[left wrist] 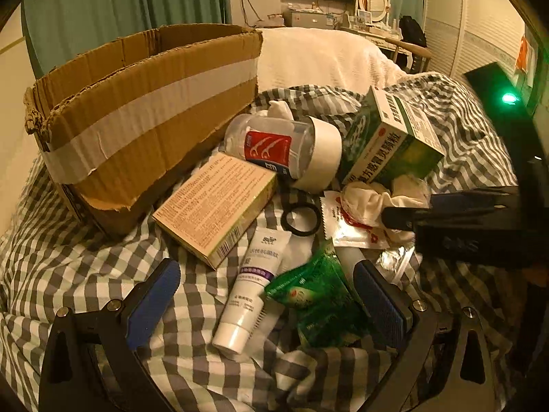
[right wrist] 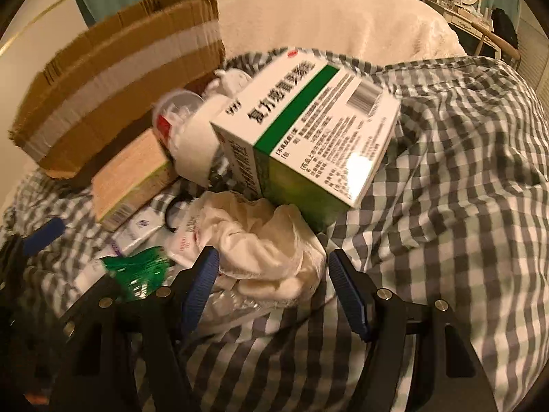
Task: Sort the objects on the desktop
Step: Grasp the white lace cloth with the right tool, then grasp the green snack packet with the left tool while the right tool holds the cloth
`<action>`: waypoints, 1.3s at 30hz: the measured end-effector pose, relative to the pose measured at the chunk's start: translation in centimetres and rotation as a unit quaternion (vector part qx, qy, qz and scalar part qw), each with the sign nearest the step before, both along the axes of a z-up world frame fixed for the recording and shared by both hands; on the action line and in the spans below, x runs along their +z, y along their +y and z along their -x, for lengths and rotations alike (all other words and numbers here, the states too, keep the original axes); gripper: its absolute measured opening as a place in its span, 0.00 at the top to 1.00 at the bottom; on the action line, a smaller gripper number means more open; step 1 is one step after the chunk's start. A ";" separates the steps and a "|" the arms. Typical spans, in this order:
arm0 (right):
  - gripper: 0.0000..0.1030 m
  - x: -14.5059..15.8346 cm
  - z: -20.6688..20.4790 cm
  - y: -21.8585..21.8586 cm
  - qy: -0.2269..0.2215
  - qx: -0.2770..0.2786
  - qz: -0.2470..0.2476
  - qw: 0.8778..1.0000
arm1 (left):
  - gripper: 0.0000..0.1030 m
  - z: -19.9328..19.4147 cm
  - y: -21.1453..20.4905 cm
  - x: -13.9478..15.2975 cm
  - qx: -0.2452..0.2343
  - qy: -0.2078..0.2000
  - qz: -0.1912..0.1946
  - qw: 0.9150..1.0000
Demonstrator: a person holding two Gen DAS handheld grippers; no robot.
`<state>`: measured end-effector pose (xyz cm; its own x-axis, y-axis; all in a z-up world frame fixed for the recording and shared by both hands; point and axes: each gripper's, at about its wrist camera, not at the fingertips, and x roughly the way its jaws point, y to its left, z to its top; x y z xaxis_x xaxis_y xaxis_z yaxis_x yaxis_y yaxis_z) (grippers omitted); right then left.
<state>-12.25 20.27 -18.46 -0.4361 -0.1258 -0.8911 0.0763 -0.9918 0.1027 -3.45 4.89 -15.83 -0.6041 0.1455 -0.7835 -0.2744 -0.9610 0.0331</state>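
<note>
Risk: right gripper (right wrist: 272, 274), jaws part-open astride crumpled white cloth (right wrist: 271, 240) with nothing gripped, could knock the green medicine box (right wrist: 308, 144) leaning on it; left gripper (left wrist: 267, 295) gapes empty over tube (left wrist: 248, 288).

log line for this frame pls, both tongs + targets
left tongs: open, over white tube | right tongs: open, straddling crumpled white cloth | cardboard box: behind the pile | nothing gripped
</note>
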 end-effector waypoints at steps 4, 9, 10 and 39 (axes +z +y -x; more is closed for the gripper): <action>0.71 -0.3 -0.2 0.6 -0.006 -0.005 0.017 1.000 | 0.00 -0.5 0.4 -0.2 -0.010 -0.006 0.000 1.000; 0.83 1.2 -1.8 1.1 0.023 -0.005 0.026 0.999 | 0.00 -0.9 1.4 -0.9 -0.033 -0.011 0.014 0.999; 0.84 1.5 -2.0 1.2 0.026 -0.003 0.030 0.999 | 0.00 -0.9 1.6 -1.1 -0.034 -0.010 0.019 0.999; 0.89 2.6 -2.6 1.8 0.040 -0.008 0.034 0.999 | 0.53 0.2 1.2 -2.7 -0.034 -0.058 -0.013 0.998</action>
<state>-9.68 22.08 -15.90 -0.5077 -0.1785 -0.8429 0.0720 -0.9837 0.1650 -3.69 6.11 -18.56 -0.4984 0.2043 -0.8425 -0.3394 -0.9403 -0.0273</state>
